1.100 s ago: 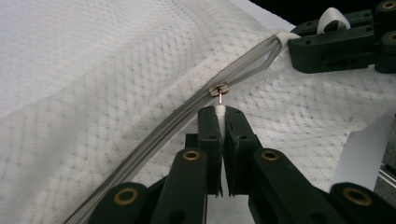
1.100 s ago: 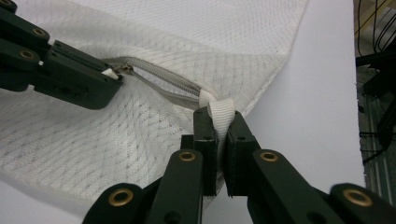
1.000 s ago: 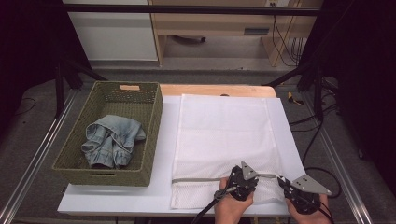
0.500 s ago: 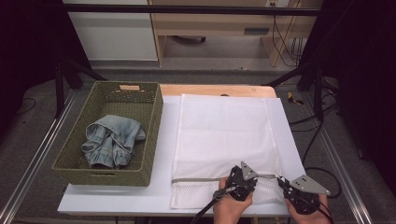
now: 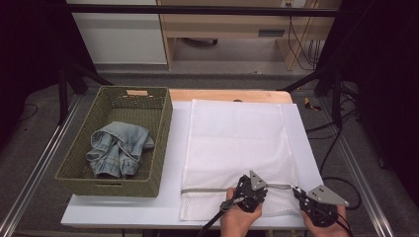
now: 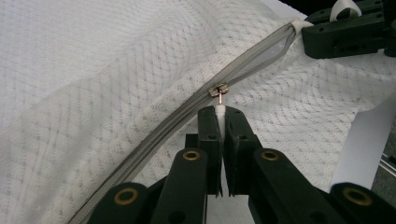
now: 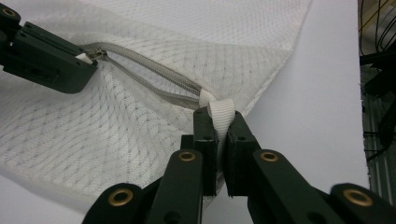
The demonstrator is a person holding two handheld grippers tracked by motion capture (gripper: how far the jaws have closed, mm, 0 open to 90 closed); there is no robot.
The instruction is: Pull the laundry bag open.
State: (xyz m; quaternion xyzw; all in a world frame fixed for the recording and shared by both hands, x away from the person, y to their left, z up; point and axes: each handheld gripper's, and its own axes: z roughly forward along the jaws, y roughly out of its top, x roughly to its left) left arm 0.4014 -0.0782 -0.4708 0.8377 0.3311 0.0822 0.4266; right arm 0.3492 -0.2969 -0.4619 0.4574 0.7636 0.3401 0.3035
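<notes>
White mesh makes up the laundry bag (image 5: 237, 148) that lies flat on the tabletop (image 5: 123, 212), just to the right of the woven basket (image 5: 160, 143). A grey zipper (image 5: 207, 189) runs across the bag near its front edge, parallel to that edge. In the left gripper view the left tool (image 6: 219, 112) has its jaws pressed together on the small white tab of the zipper pull (image 6: 218, 89), with the metal slider sitting just beyond the jaw tips. To the right of the slider the zipper's two rows of teeth stand slightly apart; to the left of it they are joined. In the right gripper view the right tool (image 7: 219, 116) is clamped on a white webbing loop (image 7: 220, 108) at the right-hand end of the zipper, close to the bag's right edge. In the high view both tools sit at the front of the bag, the left tool (image 5: 252, 190) nearer the bag's middle and the right tool (image 5: 299, 193) by its right side, each held by a hand coming up from the lower edge. A crumpled pair of blue jeans (image 5: 118, 148) lies inside the basket, well apart from the bag.
</notes>
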